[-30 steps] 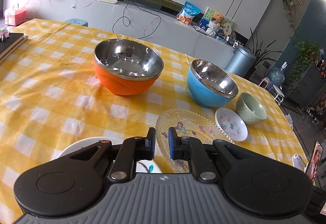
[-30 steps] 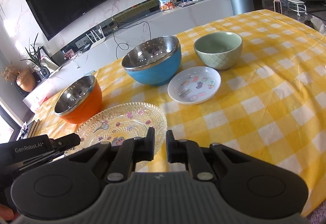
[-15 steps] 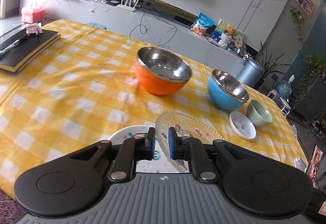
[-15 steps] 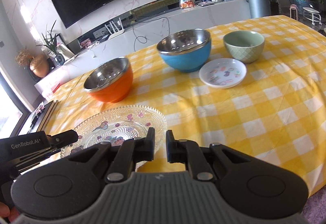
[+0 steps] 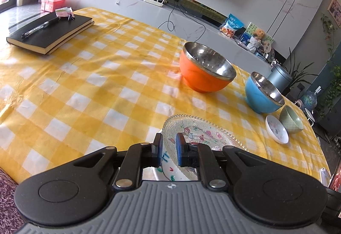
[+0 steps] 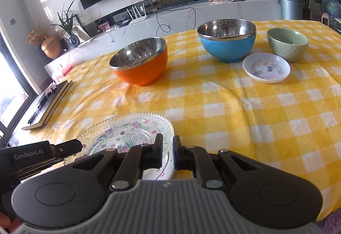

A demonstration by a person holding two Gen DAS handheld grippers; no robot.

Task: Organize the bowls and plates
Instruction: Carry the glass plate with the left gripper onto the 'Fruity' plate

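Glass, patterned and beaded, is being seen nearest: the glass plate [image 5: 204, 133] is being overlapped onto a white plate [image 6: 158, 171] at the table's near edge. The white plate's rim is being clamped by the left gripper [image 5: 168, 149] and, seemingly, by the right gripper [image 6: 168, 149]. Farther off, an orange bowl [image 6: 139, 61] is being shown well apart, then a saucer [image 6: 266, 67] between a blue bowl [image 6: 227, 41] and a green bowl [image 6: 287, 43]. A notebook [image 5: 50, 32] is being seen far left.
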